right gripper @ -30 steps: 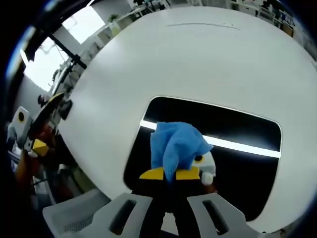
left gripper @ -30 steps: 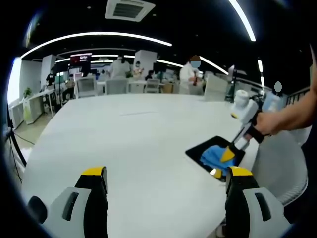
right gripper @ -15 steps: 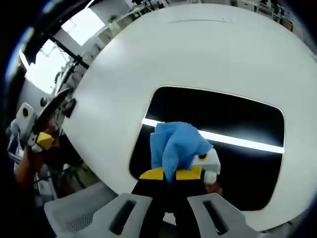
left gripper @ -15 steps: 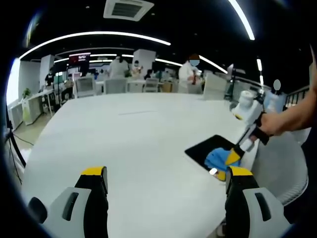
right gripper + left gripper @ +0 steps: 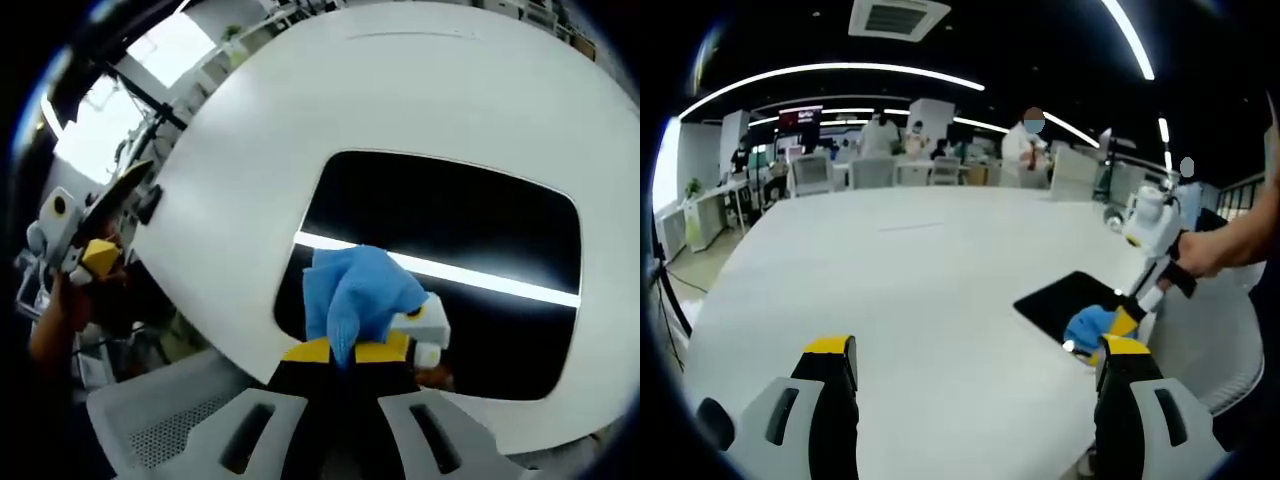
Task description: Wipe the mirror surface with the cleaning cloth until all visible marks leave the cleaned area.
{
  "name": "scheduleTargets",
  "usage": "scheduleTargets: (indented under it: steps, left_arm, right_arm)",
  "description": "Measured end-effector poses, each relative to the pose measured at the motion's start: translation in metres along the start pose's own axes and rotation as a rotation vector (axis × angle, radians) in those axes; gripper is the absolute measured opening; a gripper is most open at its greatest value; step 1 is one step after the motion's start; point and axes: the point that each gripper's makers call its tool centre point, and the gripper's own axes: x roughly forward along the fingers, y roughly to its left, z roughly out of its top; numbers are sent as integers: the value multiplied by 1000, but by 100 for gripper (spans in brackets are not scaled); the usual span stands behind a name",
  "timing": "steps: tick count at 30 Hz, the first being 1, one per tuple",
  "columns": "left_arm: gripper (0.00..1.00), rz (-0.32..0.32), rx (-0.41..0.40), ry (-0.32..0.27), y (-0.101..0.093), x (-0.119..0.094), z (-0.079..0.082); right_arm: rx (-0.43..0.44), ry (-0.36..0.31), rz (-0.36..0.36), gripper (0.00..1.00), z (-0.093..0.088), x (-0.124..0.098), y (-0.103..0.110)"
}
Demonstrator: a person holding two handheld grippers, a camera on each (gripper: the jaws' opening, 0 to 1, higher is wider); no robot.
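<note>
A dark rectangular mirror (image 5: 450, 220) lies flat on the white table (image 5: 380, 90) and reflects a bright ceiling light strip. My right gripper (image 5: 345, 350) is shut on a bunched blue cleaning cloth (image 5: 355, 295), which presses on the mirror's near edge. In the left gripper view the mirror (image 5: 1065, 298) lies at the table's right edge, with the blue cloth (image 5: 1088, 325) on its near corner under the right gripper (image 5: 1120, 320), held by a person's hand. My left gripper (image 5: 975, 355) stands open above the table (image 5: 910, 290), well left of the mirror.
A white mesh chair (image 5: 1205, 330) stands just beyond the table edge by the mirror. Desks, chairs and several people (image 5: 1025, 150) occupy the far side of the room. The left gripper (image 5: 85, 255) appears at the left in the right gripper view.
The right gripper has dragged the blue cloth across the mirror toward its near edge. More dark glass now shows beyond the cloth. The left gripper has not moved.
</note>
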Motion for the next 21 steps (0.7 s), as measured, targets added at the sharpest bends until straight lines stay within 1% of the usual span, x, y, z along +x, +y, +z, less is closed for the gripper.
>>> scheduleTargets:
  steps: [15,21]
  left_arm:
    - [100,-6,-5,-9,-2,3,2]
    - [100,-2,0,-9,-1,1,2]
  right_arm:
    - [14,-3,11,0,0,0,0]
    - [31,-7,23,0,0,0,0]
